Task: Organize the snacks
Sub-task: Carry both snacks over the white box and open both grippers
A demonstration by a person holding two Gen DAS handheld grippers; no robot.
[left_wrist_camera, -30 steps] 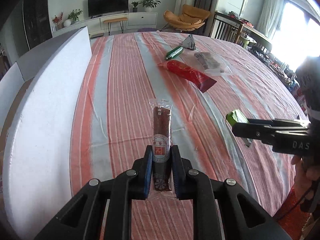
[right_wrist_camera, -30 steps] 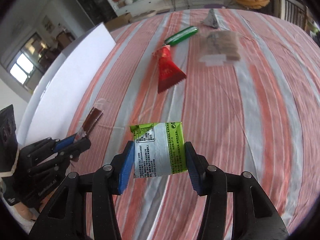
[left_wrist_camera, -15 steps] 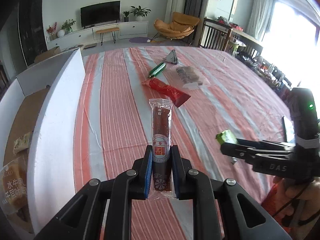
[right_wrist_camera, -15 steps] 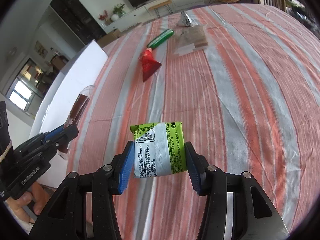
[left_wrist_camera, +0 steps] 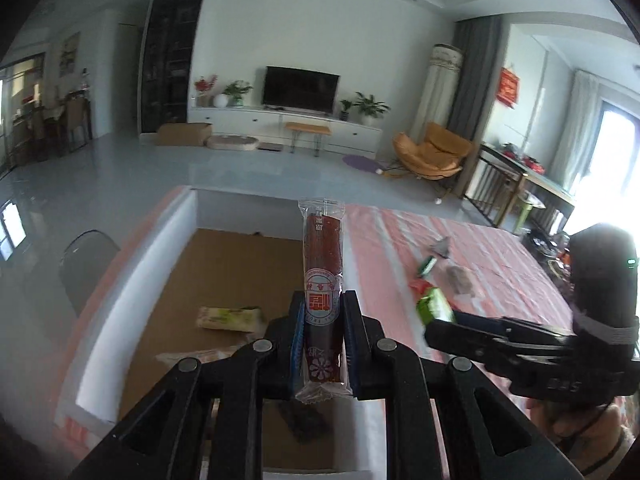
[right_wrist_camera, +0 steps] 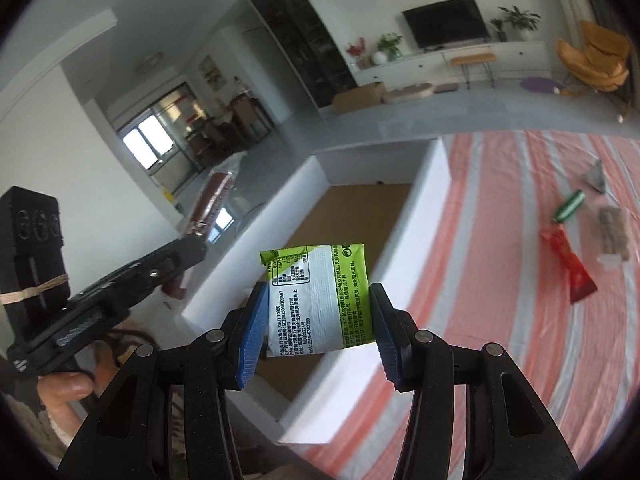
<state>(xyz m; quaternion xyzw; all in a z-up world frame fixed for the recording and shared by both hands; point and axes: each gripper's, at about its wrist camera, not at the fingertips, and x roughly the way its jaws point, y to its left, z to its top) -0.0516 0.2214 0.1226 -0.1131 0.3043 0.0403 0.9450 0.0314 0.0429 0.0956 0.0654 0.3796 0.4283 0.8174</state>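
I see a living room with white walls [left_wrist_camera: 304, 20] and a pale grey glossy floor [left_wrist_camera: 120, 168]. A dark television [left_wrist_camera: 301, 89] is mounted above a long white low cabinet [left_wrist_camera: 280, 124], with potted plants [left_wrist_camera: 370, 106] on it. An orange lounge chair [left_wrist_camera: 434, 152] sits right of it. Grey curtains [left_wrist_camera: 472, 76] hang beside bright windows [left_wrist_camera: 616, 148]. A tall dark shelving unit [left_wrist_camera: 172, 52] occupies the left wall.

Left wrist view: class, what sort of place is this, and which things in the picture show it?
Most likely a home's open living and dining room. A television sits on a long white cabinet, an orange lounge chair stands nearby, and a table with a striped cloth carries snacks.
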